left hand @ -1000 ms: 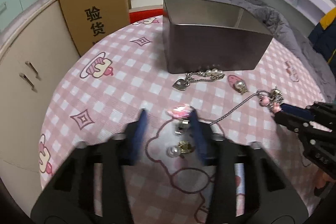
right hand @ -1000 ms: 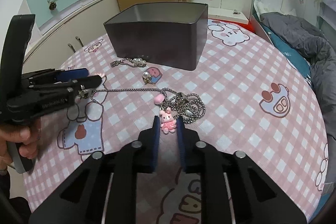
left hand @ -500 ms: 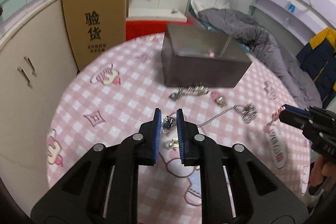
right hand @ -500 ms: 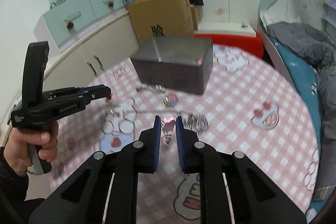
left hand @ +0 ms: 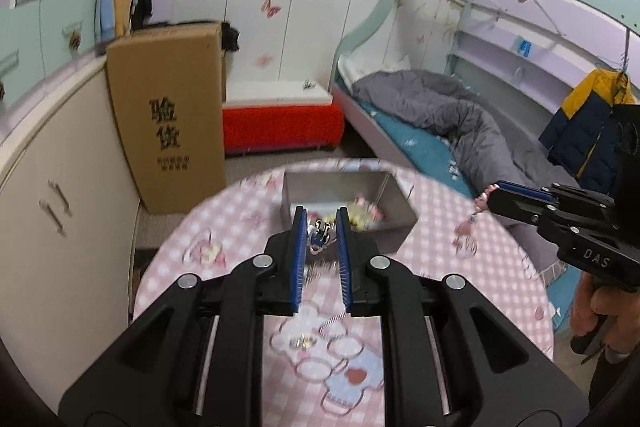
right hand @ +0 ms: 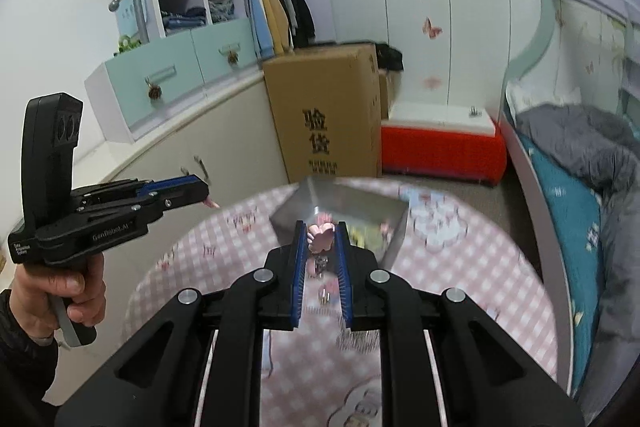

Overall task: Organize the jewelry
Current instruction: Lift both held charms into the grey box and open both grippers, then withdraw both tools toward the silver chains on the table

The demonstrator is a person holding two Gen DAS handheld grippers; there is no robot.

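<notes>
Pink-checked surface point(left hand: 500, 259) below us; both tools, left point(left hand: 322, 227) and right point(right hand: 322, 241), clenched on trinkets, with the tin point(left hand: 396, 203) just beyond.

Beyond my pink-checked surface point(left hand: 496, 259) a tall cardboard box point(left hand: 168, 115) leans against the cream cabinets point(left hand: 60, 195). A red bench point(left hand: 280, 125) sits beside the bed point(left hand: 420, 143), its grey duvet point(left hand: 460, 119) rumpled; clothes point(right hand: 272, 7) hang above.
</notes>
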